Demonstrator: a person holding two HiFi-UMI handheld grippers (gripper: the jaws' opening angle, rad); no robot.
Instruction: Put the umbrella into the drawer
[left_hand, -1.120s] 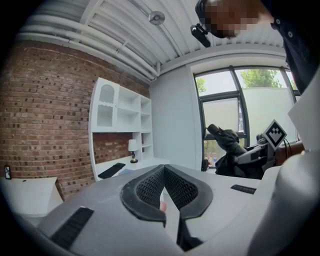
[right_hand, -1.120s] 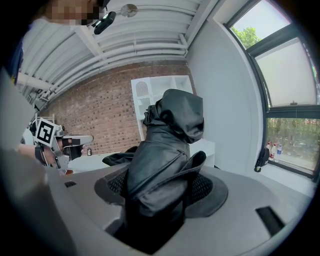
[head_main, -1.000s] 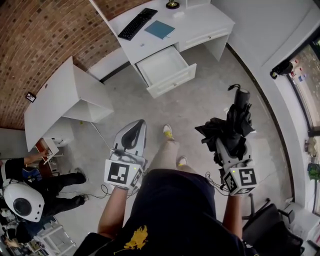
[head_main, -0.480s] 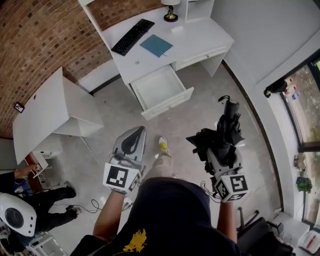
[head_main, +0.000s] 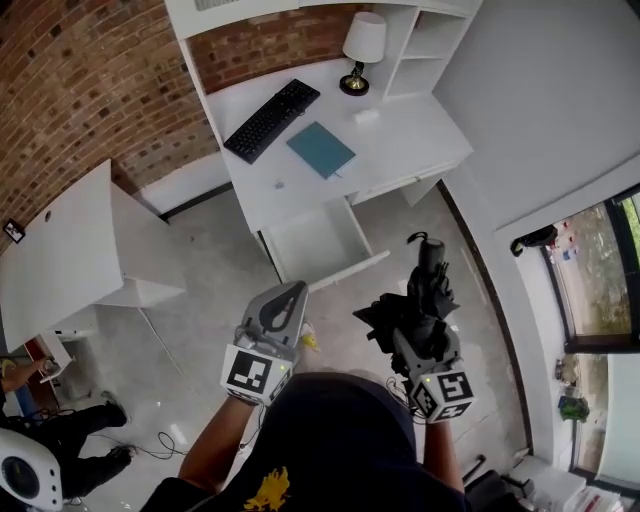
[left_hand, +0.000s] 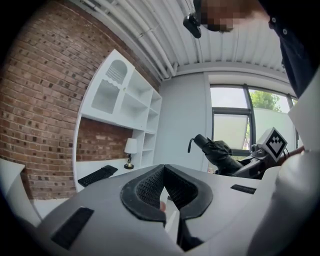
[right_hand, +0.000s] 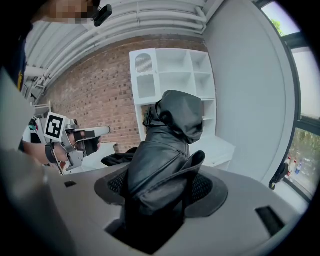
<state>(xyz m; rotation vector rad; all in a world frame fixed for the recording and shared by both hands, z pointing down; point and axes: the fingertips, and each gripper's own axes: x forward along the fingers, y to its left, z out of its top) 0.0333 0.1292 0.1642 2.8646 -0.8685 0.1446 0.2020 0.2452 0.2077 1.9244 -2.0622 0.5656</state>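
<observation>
Both grippers had drawn nearer the desk (head_main: 400, 135) than a second before, so the open drawer (head_main: 312, 240), earlier well ahead, now lay just beyond their tips in the head view.

At the left, the left gripper (head_main: 296, 292) was carried low and level with its jaws together on nothing. Its own view showed the pads (left_hand: 145, 187) meeting at the tips and only the room behind them. It was probably kept free because the drawer already stood pulled out and bare inside, leaving it nothing to open.

On the desk above the drawer lay a keyboard (head_main: 272, 120) and a notebook (head_main: 321, 150), both clear of the way in.

At the right, the right gripper (head_main: 414, 325) was clamped round the folded umbrella (head_main: 427, 282), its jaws pressing the bunched black cloth low down while the handle end pointed forward toward the desk. Held so, lengthwise and ahead of the hand, it could likely be lowered into the drawer handle first. It was in the air, near the drawer's front right corner and not yet over it. Loose folds stuck out to its left and might snag the rim.
</observation>
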